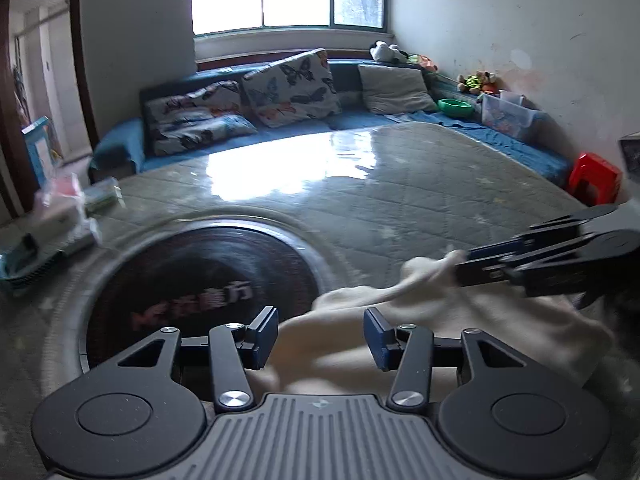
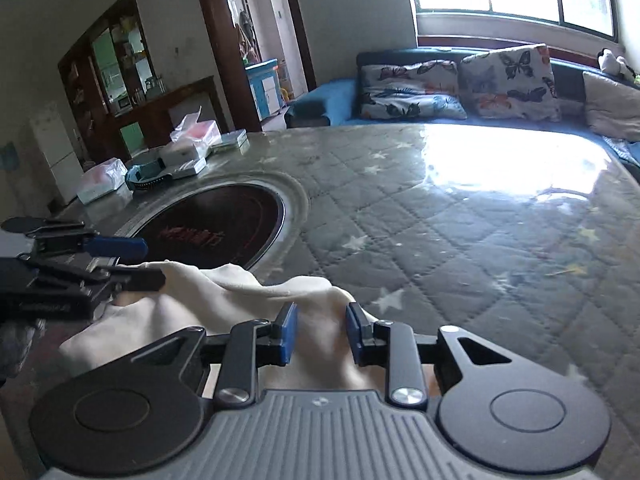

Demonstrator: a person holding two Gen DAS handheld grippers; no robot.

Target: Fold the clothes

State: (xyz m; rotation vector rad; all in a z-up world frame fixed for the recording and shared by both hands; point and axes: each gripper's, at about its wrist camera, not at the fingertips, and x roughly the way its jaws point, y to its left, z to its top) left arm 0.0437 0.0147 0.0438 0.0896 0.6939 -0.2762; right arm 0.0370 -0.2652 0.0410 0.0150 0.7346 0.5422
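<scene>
Cream garment [image 1: 440, 328] bunched at lower centre and right of the left wrist view, on a quilted, star-printed table cover [image 1: 400, 200] under glossy plastic.

Left gripper [image 1: 320, 338] at bottom centre, jaws wide apart, cloth lying between and beyond the blue pads [image 1: 267, 336], nothing pinched. Right gripper [image 1: 464, 262] entering from the right edge of that view, nearly closed, pinching a raised fold of the cream garment [image 2: 240, 304]. In the right wrist view, right gripper [image 2: 321, 334] at bottom centre with a narrow gap, cloth pulled up between the pads [image 2: 289, 334]; left gripper [image 2: 148, 260] at left edge, parted. Dark round inset [image 2: 212, 228] left of centre. Boxes and bags [image 2: 180, 152] at upper left. Butterfly cushions [image 1: 288, 86] on blue sofa [image 1: 120, 144], upper frame.
</scene>
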